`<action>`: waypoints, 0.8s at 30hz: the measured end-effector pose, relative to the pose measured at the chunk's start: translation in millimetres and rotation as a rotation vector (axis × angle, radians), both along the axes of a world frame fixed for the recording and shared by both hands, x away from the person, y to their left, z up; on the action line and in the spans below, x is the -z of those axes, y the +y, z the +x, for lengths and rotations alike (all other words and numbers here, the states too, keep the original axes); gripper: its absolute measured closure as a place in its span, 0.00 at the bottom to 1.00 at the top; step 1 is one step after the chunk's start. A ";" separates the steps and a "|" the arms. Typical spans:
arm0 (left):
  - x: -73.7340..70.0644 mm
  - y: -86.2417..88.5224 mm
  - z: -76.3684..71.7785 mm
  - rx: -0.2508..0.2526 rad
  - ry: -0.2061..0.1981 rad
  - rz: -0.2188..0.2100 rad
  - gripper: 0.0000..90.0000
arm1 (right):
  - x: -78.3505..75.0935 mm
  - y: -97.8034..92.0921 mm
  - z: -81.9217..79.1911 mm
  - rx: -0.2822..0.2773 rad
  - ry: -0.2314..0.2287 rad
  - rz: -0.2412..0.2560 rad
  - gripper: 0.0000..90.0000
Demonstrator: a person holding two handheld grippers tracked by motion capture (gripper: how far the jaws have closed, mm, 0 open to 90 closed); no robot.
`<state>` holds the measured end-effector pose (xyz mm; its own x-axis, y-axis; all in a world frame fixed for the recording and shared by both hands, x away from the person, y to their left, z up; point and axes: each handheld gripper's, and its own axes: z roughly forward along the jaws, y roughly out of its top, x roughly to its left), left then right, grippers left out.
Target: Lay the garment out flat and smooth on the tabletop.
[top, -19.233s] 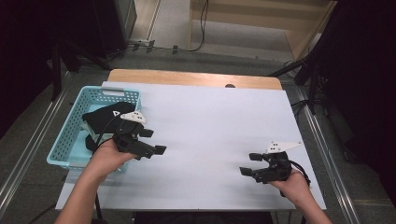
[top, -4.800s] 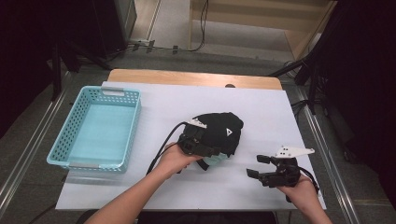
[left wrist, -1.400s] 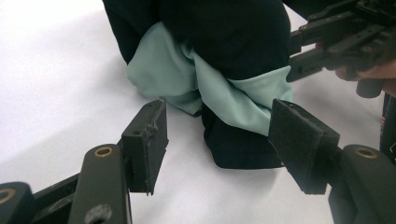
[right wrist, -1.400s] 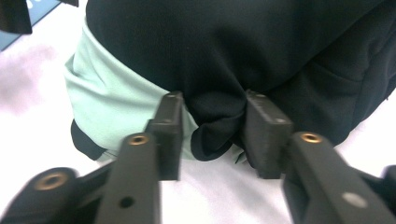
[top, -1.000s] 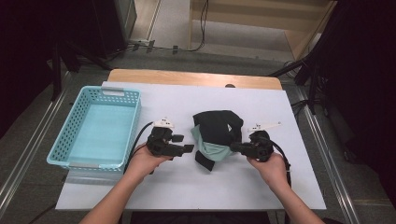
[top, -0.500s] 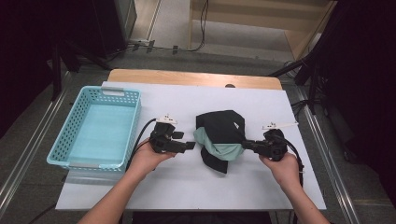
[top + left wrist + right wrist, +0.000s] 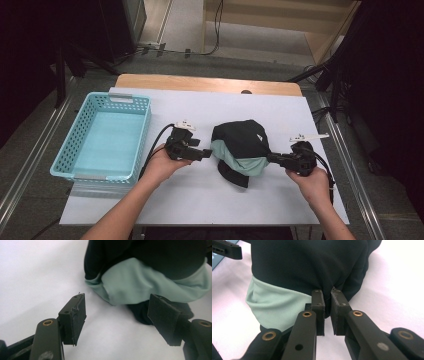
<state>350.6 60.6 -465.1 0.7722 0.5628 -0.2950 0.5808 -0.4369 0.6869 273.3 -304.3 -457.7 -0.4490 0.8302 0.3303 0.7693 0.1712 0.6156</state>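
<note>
A crumpled black and pale-green garment [image 7: 240,150] lies in a heap at the middle of the white table [image 7: 200,200]. My right gripper [image 7: 272,157] is at the heap's right edge, shut on a fold of the black cloth [image 7: 312,267]; the fold is pinched between its pads [image 7: 319,311]. My left gripper [image 7: 205,154] hovers just left of the heap with its jaws wide apart and nothing between them. In the left gripper view the green part of the garment [image 7: 140,285] lies a little beyond the open fingertips [image 7: 76,315].
A light-blue plastic basket [image 7: 75,162] stands at the table's left side with nothing in it. A wooden strip [image 7: 200,84] runs along the table's far edge. Bare white table lies in front of the garment and to its right.
My right gripper has pulled rightwards with the black fold in its jaws, stretching the heap a little. The left gripper has stayed beside the heap, open.
</note>
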 end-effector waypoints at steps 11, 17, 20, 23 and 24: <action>4.3 -15.3 14.6 0.013 -0.061 0.032 0.40 | 2.7 -7.6 -6.1 0.026 0.011 -0.001 0.89; 9.5 -22.5 26.3 0.003 -0.057 0.036 0.43 | 4.1 -10.3 -9.6 0.041 0.013 -0.003 0.89; 14.1 -28.6 31.4 0.005 -0.058 0.047 0.44 | 5.3 -8.4 -10.0 0.049 0.010 -0.001 0.89; 18.4 -32.8 35.6 0.009 -0.048 0.046 0.46 | 6.3 -7.5 -11.1 0.051 0.007 0.003 0.89; 20.0 -34.6 37.3 0.014 -0.043 0.045 0.46 | 6.6 -7.5 -11.6 0.053 0.007 0.003 0.89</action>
